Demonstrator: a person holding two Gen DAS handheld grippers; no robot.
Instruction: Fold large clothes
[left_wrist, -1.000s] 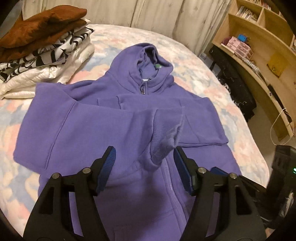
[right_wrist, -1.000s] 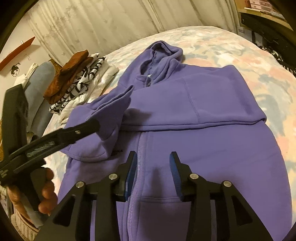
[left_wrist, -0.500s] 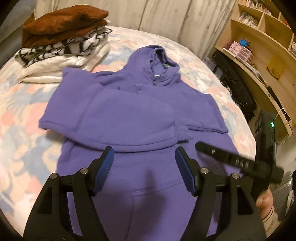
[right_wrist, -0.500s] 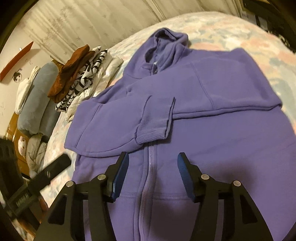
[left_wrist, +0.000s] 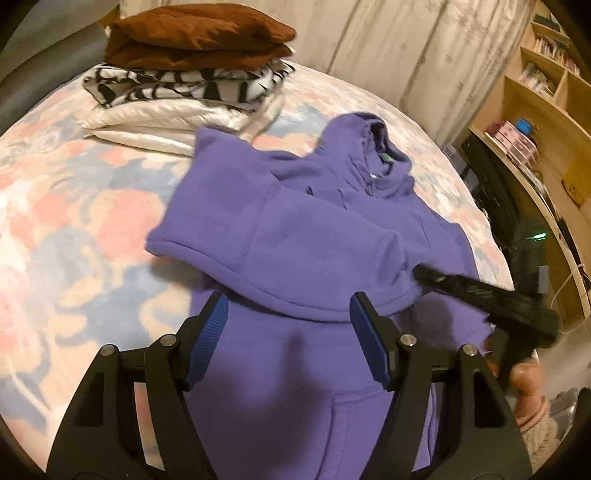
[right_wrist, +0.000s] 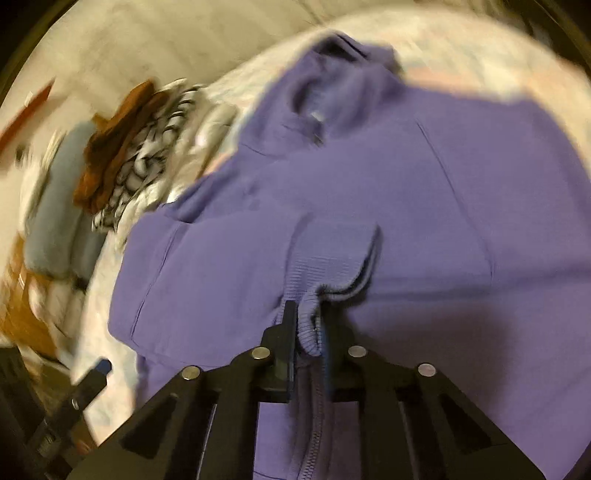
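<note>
step in hand: sleeve folding. the purple fleece zip hoodie (left_wrist: 317, 258) lies face up mid-bed on the floral bedspread (left_wrist: 74, 206), hood toward the far edge. the right gripper (right_wrist: 306, 332) is clamped on the ribbed sleeve cuff (right_wrist: 328, 269). the left gripper (left_wrist: 288, 339) hovers wide open, holding nothing. next move, as judged: lay the cuff flat across the chest. the right view is motion-blurred; the hem is cut off.

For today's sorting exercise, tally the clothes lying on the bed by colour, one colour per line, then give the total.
Purple: 1, the hoodie spread on the bed, its cuff pinched in the right gripper
Brown: 1, top of the folded stack
Black-and-white: 1, middle
White: 1, bottom
Total: 4
</note>
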